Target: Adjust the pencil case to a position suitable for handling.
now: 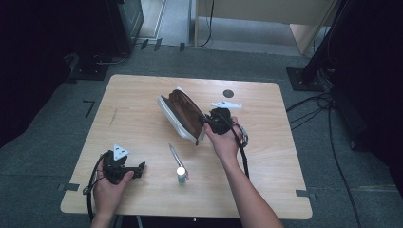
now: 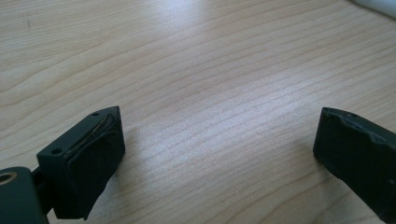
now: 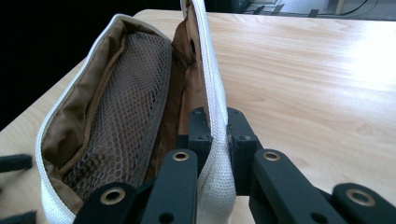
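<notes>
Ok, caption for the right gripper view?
Right claw shut on the white zipper edge of an open pouch, brown mesh lining exposed, on a wooden table.

I find no text, label, brand, number or sign that I can read in any of the three views. The pouch (image 1: 183, 114) near the middle of the high view, whose white edge my right claw (image 3: 218, 140) pinches, carries no print on its lining or mesh. The pen (image 1: 177, 159) and the small bottle (image 1: 181, 175) low in that view are too small for me to make out any lettering. The table (image 1: 142, 95) bears none either.
</notes>
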`<state>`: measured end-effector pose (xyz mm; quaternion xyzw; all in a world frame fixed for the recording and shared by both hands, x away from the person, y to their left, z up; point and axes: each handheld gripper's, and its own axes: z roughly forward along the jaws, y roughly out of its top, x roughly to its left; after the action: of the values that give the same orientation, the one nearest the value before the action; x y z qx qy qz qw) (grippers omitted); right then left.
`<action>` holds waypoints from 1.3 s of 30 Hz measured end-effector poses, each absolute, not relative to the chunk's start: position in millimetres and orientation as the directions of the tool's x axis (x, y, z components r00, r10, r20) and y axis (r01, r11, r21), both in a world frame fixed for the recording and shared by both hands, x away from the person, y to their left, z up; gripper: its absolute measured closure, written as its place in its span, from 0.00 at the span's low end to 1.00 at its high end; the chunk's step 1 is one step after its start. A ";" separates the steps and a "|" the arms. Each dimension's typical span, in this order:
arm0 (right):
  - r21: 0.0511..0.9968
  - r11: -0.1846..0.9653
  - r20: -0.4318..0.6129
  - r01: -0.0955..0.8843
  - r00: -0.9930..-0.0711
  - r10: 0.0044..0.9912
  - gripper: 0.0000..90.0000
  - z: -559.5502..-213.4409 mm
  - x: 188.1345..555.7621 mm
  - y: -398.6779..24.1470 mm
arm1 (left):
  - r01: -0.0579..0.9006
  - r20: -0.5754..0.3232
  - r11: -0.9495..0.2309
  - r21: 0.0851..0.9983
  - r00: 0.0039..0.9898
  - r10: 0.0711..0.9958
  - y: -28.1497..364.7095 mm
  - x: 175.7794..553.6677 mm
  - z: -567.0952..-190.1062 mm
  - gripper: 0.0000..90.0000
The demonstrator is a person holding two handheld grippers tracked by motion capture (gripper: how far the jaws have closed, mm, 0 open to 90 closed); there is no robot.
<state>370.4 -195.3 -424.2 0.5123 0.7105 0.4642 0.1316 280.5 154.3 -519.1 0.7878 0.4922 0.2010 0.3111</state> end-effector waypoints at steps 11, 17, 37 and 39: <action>0.806 0.015 0.303 0.592 -0.433 0.849 0.93 -430.1 321.3 -212.4 | 0.650 0.012 -0.324 0.688 0.436 0.900 154.4 280.6 -519.1 0.02; 0.792 -0.035 0.353 0.610 -0.410 0.841 0.93 -443.5 302.8 -220.6 | 0.650 0.011 -0.323 0.688 0.436 0.900 154.3 280.5 -519.1 0.02; 0.818 -0.003 0.328 0.576 -0.462 0.824 0.63 -455.7 283.8 -232.8 | 0.650 0.012 -0.323 0.688 0.435 0.900 154.3 280.5 -519.1 0.02; 0.827 0.002 0.314 0.562 -0.466 0.827 0.62 -452.6 282.0 -234.2 | 0.650 0.012 -0.323 0.688 0.435 0.900 154.3 280.5 -519.1 0.02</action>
<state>282.0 -234.2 -452.6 0.4994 0.6954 0.4994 0.1327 280.5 154.3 -519.1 0.7882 0.4917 0.2012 0.3106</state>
